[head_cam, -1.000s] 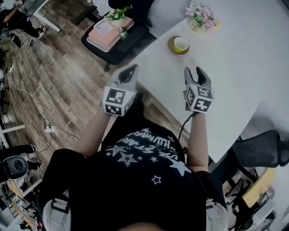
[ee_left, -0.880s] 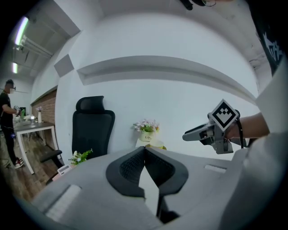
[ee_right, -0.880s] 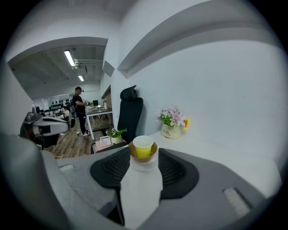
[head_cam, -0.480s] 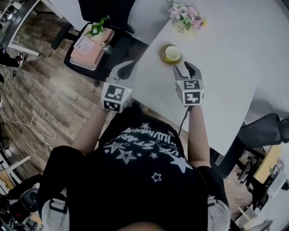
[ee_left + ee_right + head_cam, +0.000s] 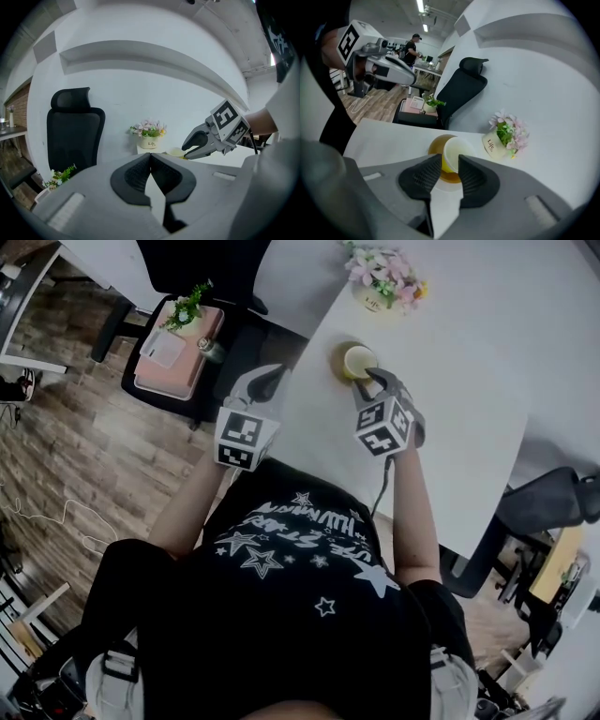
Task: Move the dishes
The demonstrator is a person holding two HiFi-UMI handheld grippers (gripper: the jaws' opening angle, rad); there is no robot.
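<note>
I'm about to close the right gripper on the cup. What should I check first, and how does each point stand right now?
1. Right gripper jaws apart: ok.
2. Yellow cup lined up with the gap between the jaws: ok.
3. Jaws far enough round the cup for a firm hold: cannot tell.
4. Cup sitting on its brown saucer: ok.
5. Flower pot apart from the cup, out of the jaws' way: ok.
6. Left gripper shut, empty and clear of the cup: ok.
</note>
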